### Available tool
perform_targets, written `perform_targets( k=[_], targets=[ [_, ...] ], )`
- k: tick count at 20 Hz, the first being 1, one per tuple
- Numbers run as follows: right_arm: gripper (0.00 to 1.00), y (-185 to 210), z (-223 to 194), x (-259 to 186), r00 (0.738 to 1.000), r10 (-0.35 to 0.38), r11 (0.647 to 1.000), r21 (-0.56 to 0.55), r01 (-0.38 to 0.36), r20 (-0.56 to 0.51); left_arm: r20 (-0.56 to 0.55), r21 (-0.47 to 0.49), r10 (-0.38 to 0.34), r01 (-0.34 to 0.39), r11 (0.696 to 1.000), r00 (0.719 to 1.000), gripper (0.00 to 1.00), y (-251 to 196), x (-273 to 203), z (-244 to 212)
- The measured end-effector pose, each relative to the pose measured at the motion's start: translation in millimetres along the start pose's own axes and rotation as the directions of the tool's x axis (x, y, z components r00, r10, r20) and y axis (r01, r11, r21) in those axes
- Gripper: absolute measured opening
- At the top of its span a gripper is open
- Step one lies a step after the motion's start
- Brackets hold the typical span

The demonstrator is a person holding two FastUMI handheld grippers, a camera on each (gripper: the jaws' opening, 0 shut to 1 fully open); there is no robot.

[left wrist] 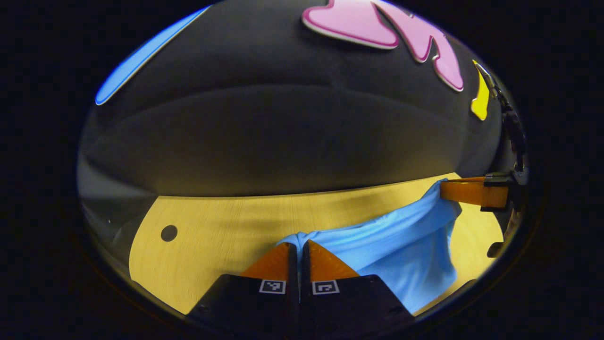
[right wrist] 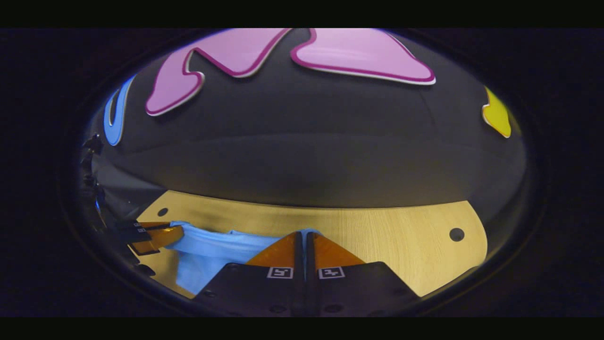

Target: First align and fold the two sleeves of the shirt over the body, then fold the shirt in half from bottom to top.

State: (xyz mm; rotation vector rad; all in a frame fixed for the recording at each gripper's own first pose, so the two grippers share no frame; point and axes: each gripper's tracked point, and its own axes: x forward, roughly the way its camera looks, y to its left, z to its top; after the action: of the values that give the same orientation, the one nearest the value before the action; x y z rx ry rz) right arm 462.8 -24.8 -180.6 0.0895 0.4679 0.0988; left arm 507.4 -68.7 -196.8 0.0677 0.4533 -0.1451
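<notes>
Clearly both grippers have cloth pinched: the left gripper [left wrist: 298,245] has its two fingers drawn together on a bunched corner of the light blue shirt [left wrist: 401,250], and the right gripper [right wrist: 303,236] is likewise clamped on a fold of the same shirt [right wrist: 207,257] right at its tips. Outward from the left gripper, the fabric stretches away to its right in a taut band towards the other gripper, then hangs below that line in a loose drape over the wooden counter [left wrist: 222,222]. From the right gripper, the cloth runs off to its left, where the far gripper holds the opposite corner. Judging by the raised, spread edge, this looks like the bottom-to-top fold, or a straightening lift just ahead of it; whether the sleeves are already folded in cannot be told. The next move likely calls for carrying both corners forward together, level, and laying the edge down squarely. Both grippers point roughly level, forward over the counter, side by side.
</notes>
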Motion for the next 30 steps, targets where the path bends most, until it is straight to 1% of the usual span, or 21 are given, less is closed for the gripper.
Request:
perform_targets(
  k=[1,2,3,4,5,6,8,10,12,14,16,18,19,22,24,25,27,30],
  targets=[
    [0.1,-2.2,-1.9,10.7,1.0,-0.008,1.0,0.01,0.008,0.003,0.01,0.011,0.014,-0.014,1.0,1.0,0.06,6.1,12.9,-1.0],
    [0.0,-7.6,-5.1,19.3,1.0,-0.028,0.999,0.024,0.028,-0.004,0.018,0.024,0.025,-0.026,0.999,1.0,0.07,10.3,24.2,-2.6],
    [0.0,-5.4,-8.4,23.4,1.0,-0.028,0.999,0.038,0.028,-0.01,0.016,0.039,0.025,-0.026,0.999,1.0,0.07,9.9,30.3,-5.6],
    [0.24,-4.4,-10.6,24.8,0.999,-0.035,0.999,0.039,0.036,-0.018,0.017,0.049,0.041,-0.042,0.998,0.999,0.26,10.0,30.2,-5.0],
    [0.1,-2.0,-13.1,23.4,0.999,-0.031,0.999,0.036,0.032,-0.02,0.023,0.05,0.055,-0.056,0.997,0.998,0.44,11.9,27.5,-3.0],
    [0.27,-1.5,-10.7,17.4,0.999,-0.038,0.999,0.024,0.038,-0.01,0.046,0.039,0.073,-0.075,0.996,0.996,0.63,14.1,21.0,3.7],
    [0.62,-5.3,-3.7,-3.4,0.998,-0.054,0.998,-0.015,0.055,0.037,0.117,-0.01,0.062,-0.061,0.998,0.991,1.0,8.2,0.3,19.9],
    [0.96,-3.8,10.1,-40.6,0.992,-0.074,0.995,-0.053,0.08,0.102,0.206,-0.033,0.062,-0.056,0.998,0.977,0.99,3.3,-44.7,42.5],
    [0.97,-4.0,20.1,-87.5,0.981,-0.114,0.988,-0.081,0.128,0.158,0.283,-0.031,0.08,-0.074,0.997,0.956,0.99,2.1,-98.5,59.2],
    [0.96,2.3,24.4,-143.8,0.972,-0.125,0.986,-0.082,0.144,0.199,0.358,-0.031,0.082,-0.076,0.997,0.93,0.99,1.6,-160.5,64.7],
    [0.96,9.3,27.3,-207.5,0.959,-0.134,0.988,-0.043,0.15,0.248,0.415,-0.033,0.078,-0.07,0.997,0.906,0.99,1.2,-214.9,50.1],
    [0.96,17.8,29.5,-275.1,0.943,-0.139,0.988,-0.018,0.151,0.301,0.454,-0.035,0.063,-0.053,0.998,0.889,0.99,-2.8,-269.4,39.8],
    [0.96,22.3,28.6,-310.1,0.934,-0.139,0.988,-0.017,0.154,0.329,0.469,-0.041,0.057,-0.043,0.998,0.882,0.99,-6.5,-308.4,40.8],
    [0.96,38.3,18.9,-407.8,0.906,-0.141,0.985,-0.035,0.168,0.398,0.499,-0.065,0.052,-0.023,0.998,0.865,0.99,-17.0,-404.4,19.2],
    [0.96,47.5,4.3,-462.7,0.902,-0.137,0.985,-0.04,0.167,0.41,0.515,-0.076,0.055,-0.018,0.997,0.855,0.98,-22.1,-452.7,0.2],
    [0.96,47.6,-14.4,-478.0,0.902,-0.131,0.987,-0.035,0.159,0.412,0.519,-0.083,0.054,-0.013,0.996,0.853,0.98,-26.7,-471.9,-11.6],
    [0.96,57.4,-38.0,-509.9,0.903,-0.113,0.99,-0.031,0.139,0.414,0.525,-0.097,0.045,0.008,0.995,0.85,0.99,-34.1,-506.8,-31.4],
    [0.96,69.4,-72.5,-548.7,0.904,-0.099,0.993,-0.022,0.119,0.415,0.572,-0.094,0.037,0.021,0.995,0.819,0.99,-37.5,-547.4,-48.5]
  ],
)
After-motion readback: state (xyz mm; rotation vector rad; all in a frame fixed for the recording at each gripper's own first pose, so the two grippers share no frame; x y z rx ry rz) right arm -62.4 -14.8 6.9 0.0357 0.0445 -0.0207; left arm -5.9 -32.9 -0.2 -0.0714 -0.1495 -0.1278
